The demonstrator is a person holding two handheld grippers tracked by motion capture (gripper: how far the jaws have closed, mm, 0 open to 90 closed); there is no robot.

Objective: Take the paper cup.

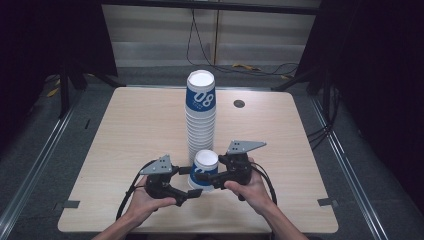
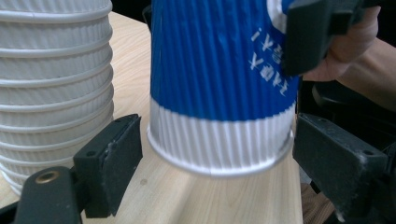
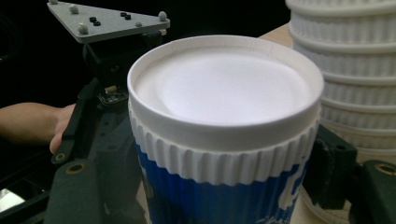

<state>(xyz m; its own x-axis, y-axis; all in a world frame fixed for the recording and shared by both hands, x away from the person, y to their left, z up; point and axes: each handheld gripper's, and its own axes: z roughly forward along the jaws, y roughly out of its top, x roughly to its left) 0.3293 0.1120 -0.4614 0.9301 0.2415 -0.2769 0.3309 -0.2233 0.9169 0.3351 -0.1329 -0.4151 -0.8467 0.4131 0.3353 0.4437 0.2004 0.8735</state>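
Observation:
A tall stack of upside-down blue-and-white ribbed paper cups [image 1: 201,115] stands mid-table, also seen as stack [image 2: 56,84] and stack [image 3: 355,74]. Just in front of it is a single upside-down cup [image 1: 206,159]. My right gripper [image 1: 209,173] is shut on the upper part of this cup [image 3: 224,121], with a jaw on each side, right gripper [image 3: 215,186]. My left gripper [image 1: 191,181] is open, and its jaws flank the white lower band of the cup [image 2: 219,70] with small gaps, left gripper [image 2: 217,163]. The cup's rim looks tilted, slightly off the table [image 1: 135,130].
A round cable hole [image 1: 239,103] sits in the tabletop behind the stack on the right. Tape marks [image 1: 67,204] lie at the near corners. Cables [image 1: 250,67] run over the floor beyond the far edge, and dark curtains hang on both sides.

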